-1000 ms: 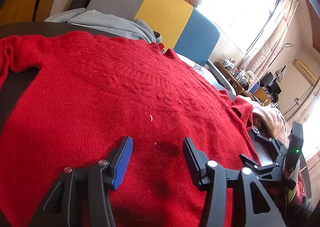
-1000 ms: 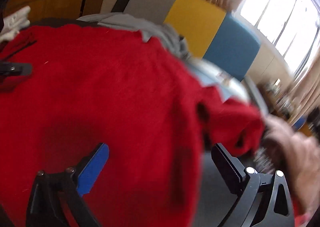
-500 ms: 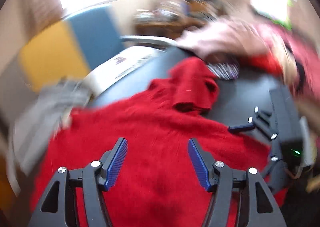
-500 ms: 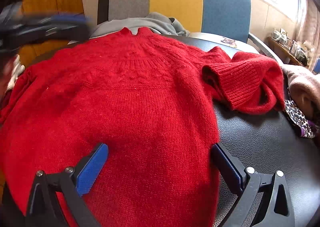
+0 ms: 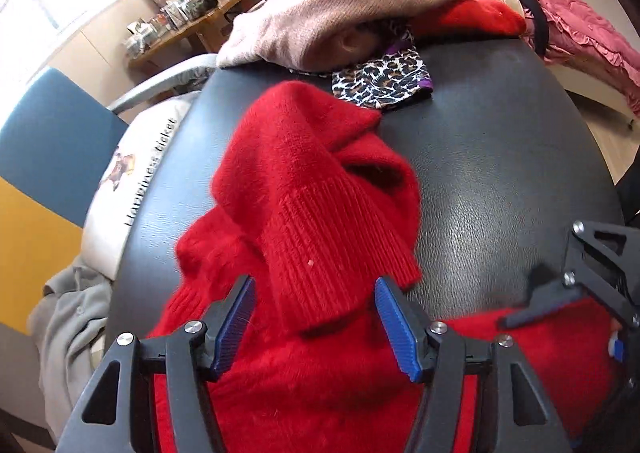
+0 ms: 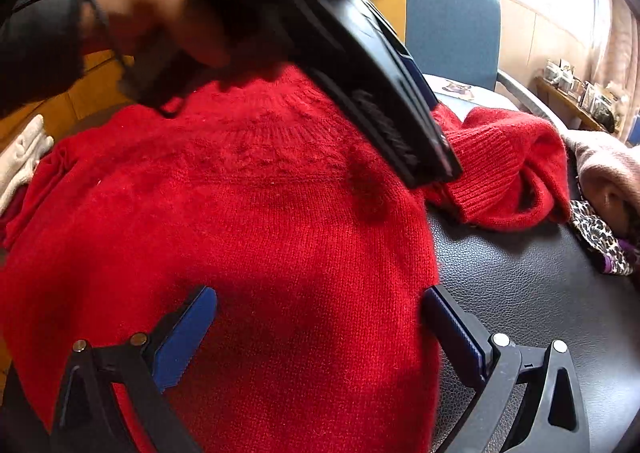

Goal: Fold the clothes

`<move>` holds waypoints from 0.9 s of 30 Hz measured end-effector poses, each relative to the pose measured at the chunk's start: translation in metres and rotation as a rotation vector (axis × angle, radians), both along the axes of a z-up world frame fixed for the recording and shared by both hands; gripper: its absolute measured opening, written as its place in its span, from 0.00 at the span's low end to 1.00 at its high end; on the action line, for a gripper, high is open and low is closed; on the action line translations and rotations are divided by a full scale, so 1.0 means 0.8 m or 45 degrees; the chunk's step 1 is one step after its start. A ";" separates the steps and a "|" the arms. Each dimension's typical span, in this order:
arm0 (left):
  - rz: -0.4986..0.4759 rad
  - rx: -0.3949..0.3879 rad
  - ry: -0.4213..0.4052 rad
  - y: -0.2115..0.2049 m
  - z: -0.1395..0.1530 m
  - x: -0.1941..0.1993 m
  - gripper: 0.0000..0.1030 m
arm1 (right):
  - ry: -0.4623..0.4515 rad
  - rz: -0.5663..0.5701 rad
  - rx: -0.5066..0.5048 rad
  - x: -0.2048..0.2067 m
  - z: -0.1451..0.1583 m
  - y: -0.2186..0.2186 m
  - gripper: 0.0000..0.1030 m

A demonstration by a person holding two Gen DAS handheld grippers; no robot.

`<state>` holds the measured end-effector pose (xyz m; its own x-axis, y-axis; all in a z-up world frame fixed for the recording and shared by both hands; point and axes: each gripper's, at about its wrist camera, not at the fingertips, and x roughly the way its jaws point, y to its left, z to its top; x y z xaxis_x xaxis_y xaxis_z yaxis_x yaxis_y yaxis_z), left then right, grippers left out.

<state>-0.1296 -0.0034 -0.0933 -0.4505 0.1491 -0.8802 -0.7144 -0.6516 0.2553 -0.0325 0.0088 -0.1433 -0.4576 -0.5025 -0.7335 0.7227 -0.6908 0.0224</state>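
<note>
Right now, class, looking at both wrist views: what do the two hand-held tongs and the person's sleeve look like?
Both the left tongs and the right tongs have black angular frames with triangular cut-outs and silver bolt heads. Their fingers carry ribbed blue pads. The sleeve at the wrist is dark, almost black.

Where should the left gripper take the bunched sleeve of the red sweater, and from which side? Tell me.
Grip the ribbed cuff of the sleeve, coming down from above with the left gripper. Its jaws are open and already straddle the cuff end, which lies flat on the black table, a clean free edge.
</note>
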 end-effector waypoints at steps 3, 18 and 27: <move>0.010 -0.019 -0.016 0.009 -0.010 -0.007 0.62 | -0.007 0.000 -0.010 -0.002 0.000 0.001 1.00; 0.499 1.023 -0.157 -0.122 0.148 -0.025 0.10 | -0.010 -0.005 0.007 -0.003 -0.001 0.000 1.00; 0.721 1.461 -0.047 -0.244 0.224 0.045 0.10 | -0.005 -0.011 0.019 0.005 0.000 0.001 1.00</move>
